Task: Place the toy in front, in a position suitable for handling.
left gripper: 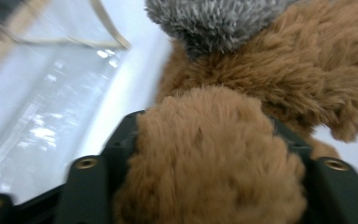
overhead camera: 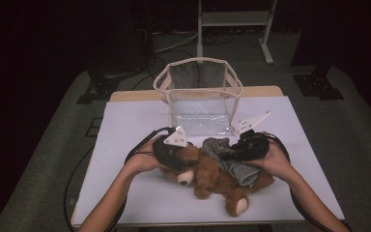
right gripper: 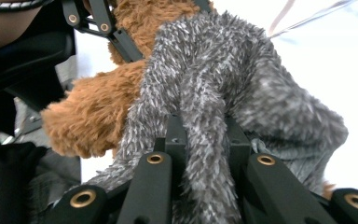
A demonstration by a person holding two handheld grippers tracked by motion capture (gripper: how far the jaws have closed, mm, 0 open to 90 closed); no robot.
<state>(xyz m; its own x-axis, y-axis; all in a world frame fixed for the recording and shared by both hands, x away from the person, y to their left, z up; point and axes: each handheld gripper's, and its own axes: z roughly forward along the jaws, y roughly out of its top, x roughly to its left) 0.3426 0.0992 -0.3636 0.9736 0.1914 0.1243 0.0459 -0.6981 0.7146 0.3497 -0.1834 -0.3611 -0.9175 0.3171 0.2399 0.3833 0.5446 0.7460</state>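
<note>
A brown teddy bear point(overhead camera: 207, 176) lies on the white table, wearing a grey fuzzy garment point(overhead camera: 241, 172) that is bunched up over its body. My left gripper point(overhead camera: 174, 152) is at the bear's head end. In the left gripper view brown fur point(left gripper: 209, 154) fills the gap between the jaws, which press on it, with my left gripper point(left gripper: 207, 126) shut on it. My right gripper point(overhead camera: 232, 152) is shut on a fold of the grey garment point(right gripper: 242, 79). The cloth runs up between its jaws, right gripper point(right gripper: 205, 126), and the bear's fur point(right gripper: 98, 116) shows beside it.
A clear plastic bag with a beige rim point(overhead camera: 198, 92) stands open behind the bear at the table's far middle, also clear bag point(left gripper: 46, 93). White table surface point(overhead camera: 135, 121) spreads left and right. Dark floor and a metal stand point(overhead camera: 232, 19) lie beyond.
</note>
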